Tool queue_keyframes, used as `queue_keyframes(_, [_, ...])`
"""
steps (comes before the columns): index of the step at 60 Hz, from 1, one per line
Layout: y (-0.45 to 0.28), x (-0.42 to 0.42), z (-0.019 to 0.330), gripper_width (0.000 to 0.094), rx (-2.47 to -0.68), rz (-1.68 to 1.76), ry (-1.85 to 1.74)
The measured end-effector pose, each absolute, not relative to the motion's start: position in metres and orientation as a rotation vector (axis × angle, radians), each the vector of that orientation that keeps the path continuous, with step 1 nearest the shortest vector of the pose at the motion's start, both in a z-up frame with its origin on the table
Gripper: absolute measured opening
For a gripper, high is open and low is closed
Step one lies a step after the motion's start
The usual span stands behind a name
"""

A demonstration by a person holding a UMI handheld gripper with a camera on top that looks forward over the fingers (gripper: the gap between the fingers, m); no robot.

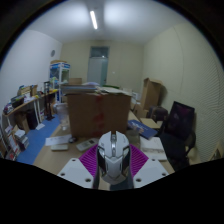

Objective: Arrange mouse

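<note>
Grey mouse (pixel 113 152) clenched between gripper (pixel 113 163) fingers, held above table (pixel 60 140); cardboard box (pixel 98 113) beyond, contents hidden.

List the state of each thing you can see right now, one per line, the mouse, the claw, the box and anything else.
mouse: upright, between the claw's purple pads, apparently gripped
claw: closed around the mouse
cardboard box: beyond the mouse, top flaps open
ceiling light: on
door: far wall, shut as far as shows
black chair: upright, unoccupied
</note>
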State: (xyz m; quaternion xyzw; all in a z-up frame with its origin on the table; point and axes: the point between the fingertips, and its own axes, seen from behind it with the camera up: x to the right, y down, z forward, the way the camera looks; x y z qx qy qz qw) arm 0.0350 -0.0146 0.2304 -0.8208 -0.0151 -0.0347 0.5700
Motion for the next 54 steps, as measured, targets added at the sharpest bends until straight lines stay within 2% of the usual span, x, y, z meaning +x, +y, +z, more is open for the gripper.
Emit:
queue_keyframes(4, [-0.009, 0.075, 0.201, 0.0386, -1.978, -0.087, 0.001])
queue_keyframes(11, [-0.002, 0.123, 0.114, 0.0386, -2.114, -0.046, 0.008])
queue_keyframes(18, [-0.002, 0.138, 0.035, 0.039, -2.238, 0.002, -0.038])
queue_keyframes(25, [-0.011, 0.139, -0.017, 0.0413, -2.339, 0.041, -0.065])
queue_keyframes(27, [-0.006, 0.138, -0.016, 0.041, -2.292, 0.047, -0.07])
queue_keyframes(32, [-0.006, 0.14, -0.019, 0.0413, -2.31, 0.043, -0.105])
queue_keyframes(40, [-0.007, 0.137, -0.021, 0.0558, -2.36, 0.071, -0.087])
queue_keyframes(44, [-0.018, 0.134, -0.017, 0.073, -2.411, 0.085, -0.082])
queue_keyframes(47, [-0.028, 0.131, -0.006, 0.0898, -2.418, 0.073, -0.073])
queue_keyframes(50, [-0.038, 0.129, 0.009, 0.0841, -2.402, 0.043, -0.069])
queue_keyframes(54, [-0.058, 0.121, 0.034, 0.0846, -2.375, 0.013, -0.055])
